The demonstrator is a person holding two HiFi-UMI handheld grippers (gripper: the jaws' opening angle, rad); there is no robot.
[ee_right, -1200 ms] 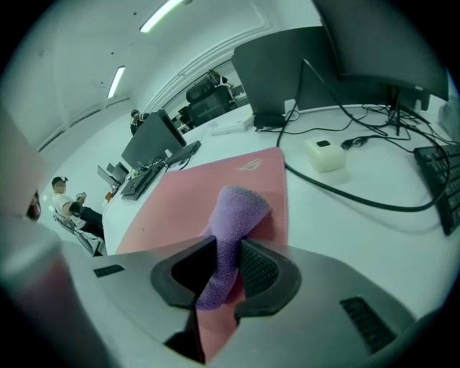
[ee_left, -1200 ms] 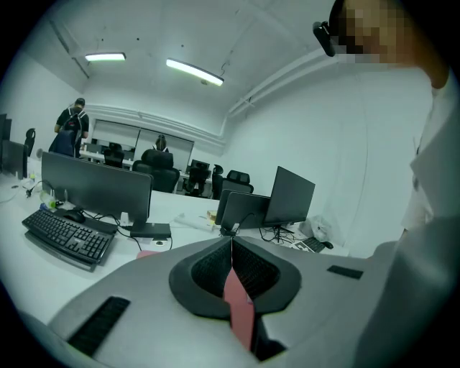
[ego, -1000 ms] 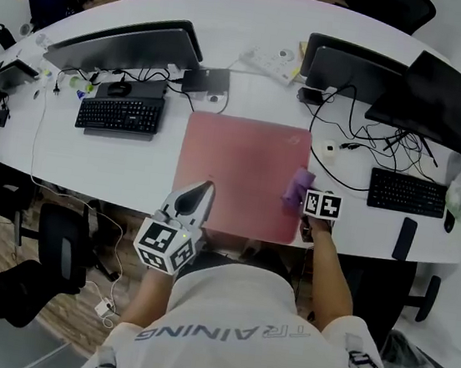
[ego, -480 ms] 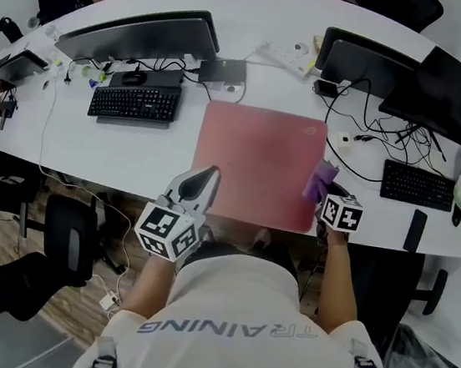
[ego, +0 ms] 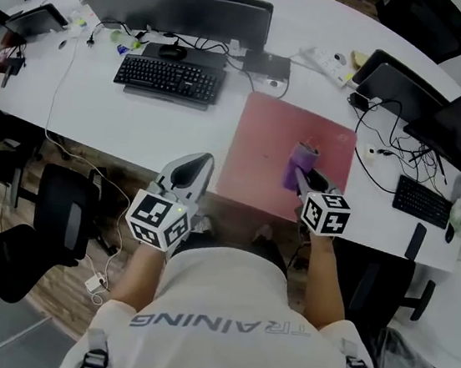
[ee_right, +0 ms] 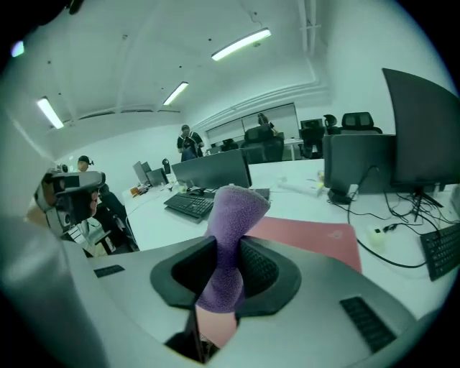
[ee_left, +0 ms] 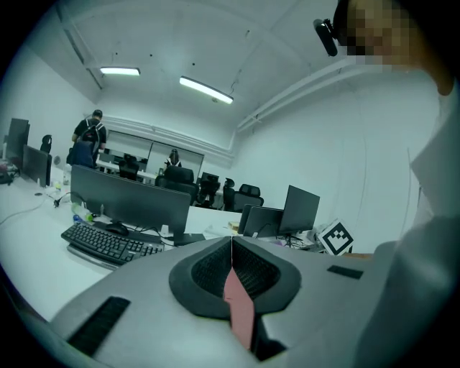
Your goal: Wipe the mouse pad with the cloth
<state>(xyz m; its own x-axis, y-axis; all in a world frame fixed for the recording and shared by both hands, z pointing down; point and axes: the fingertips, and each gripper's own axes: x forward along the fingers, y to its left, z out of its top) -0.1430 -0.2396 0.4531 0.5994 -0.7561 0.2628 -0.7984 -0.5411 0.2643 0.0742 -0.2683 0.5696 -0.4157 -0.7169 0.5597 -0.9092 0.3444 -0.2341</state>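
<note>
The pink mouse pad (ego: 261, 141) lies on the white desk (ego: 137, 129), between two keyboards. My right gripper (ego: 302, 180) is over the pad's right half, shut on a purple cloth (ego: 299, 163) that stands up from its jaws. In the right gripper view the cloth (ee_right: 228, 237) is pinched between the pads, with the mouse pad (ee_right: 316, 237) beyond it. My left gripper (ego: 201, 162) is shut and holds nothing, at the desk's front edge just left of the pad. In the left gripper view (ee_left: 231, 248) the jaws meet in a line.
A black keyboard (ego: 170, 78) and a wide monitor (ego: 187, 3) stand left of the pad. Right of it are monitors (ego: 404, 84), tangled cables (ego: 386, 157), another keyboard (ego: 420, 201) and a phone (ego: 414, 240). A power strip (ego: 330, 63) lies behind. An office chair (ego: 59, 207) stands at the left.
My right gripper has carried the cloth from the pad's right edge leftward onto the pad. The head view has shifted. The left gripper stays shut near the pad's front left corner.
</note>
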